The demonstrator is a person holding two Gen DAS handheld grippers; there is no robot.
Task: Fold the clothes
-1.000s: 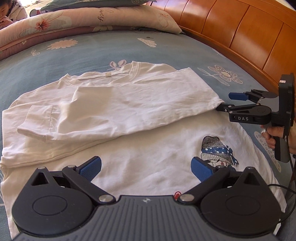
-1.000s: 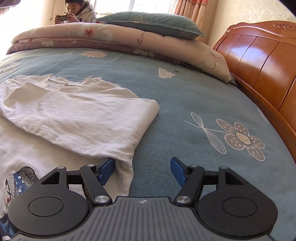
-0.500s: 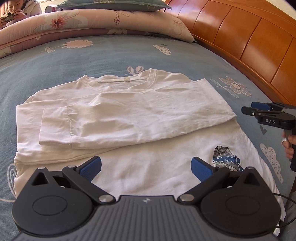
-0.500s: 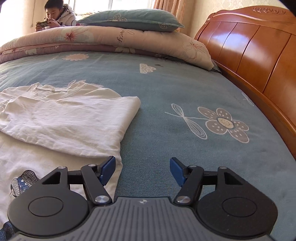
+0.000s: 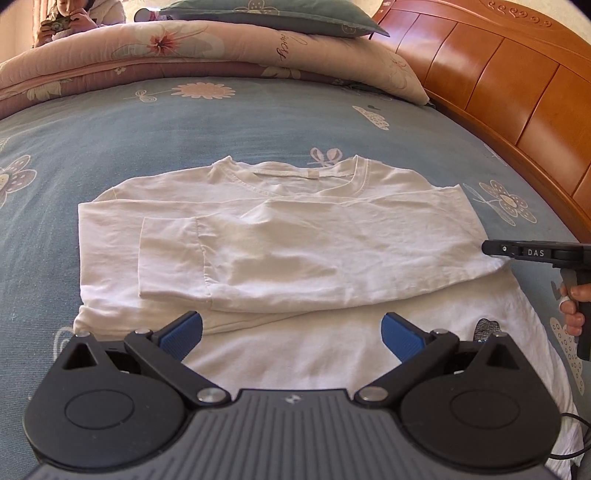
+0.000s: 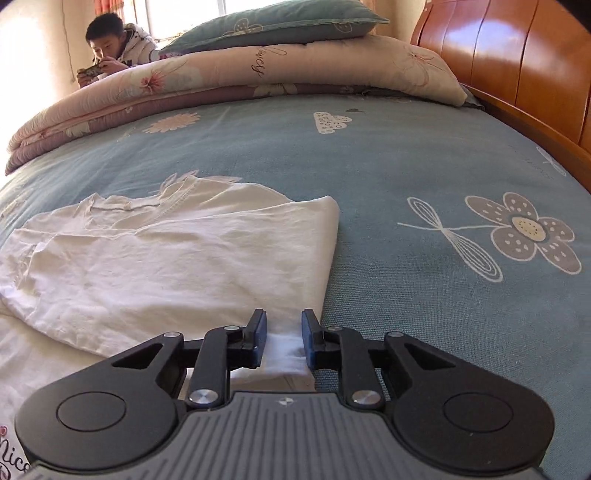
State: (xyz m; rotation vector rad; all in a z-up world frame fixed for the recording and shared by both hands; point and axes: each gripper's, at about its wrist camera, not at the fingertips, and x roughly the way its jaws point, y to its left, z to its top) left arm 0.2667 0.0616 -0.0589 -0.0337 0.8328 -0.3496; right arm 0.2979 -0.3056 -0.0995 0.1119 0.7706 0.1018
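Observation:
A white long-sleeved shirt (image 5: 295, 240) lies flat on the blue flowered bed sheet (image 5: 221, 122), with its sleeves folded across the chest. My left gripper (image 5: 291, 332) hovers open over the shirt's lower part, and nothing is between its blue pads. In the right wrist view the shirt (image 6: 166, 266) reaches my right gripper (image 6: 283, 334). Its jaws are closing, and the corner of the folded sleeve's right edge lies between the pads. The left wrist view shows the right gripper (image 5: 491, 249) side-on at that edge, held by a hand (image 5: 574, 306).
A wooden headboard (image 5: 517, 96) runs along the right side. A folded floral quilt (image 6: 258, 74) and a teal pillow (image 6: 280, 22) are stacked at the far end. Behind them a person (image 6: 114, 44) holds a phone. Bare sheet lies right of the shirt (image 6: 443, 184).
The right gripper drew back from the shirt's edge, then came onto its right corner with the jaws much narrower. The left gripper pulled back, so the shirt looks farther away.

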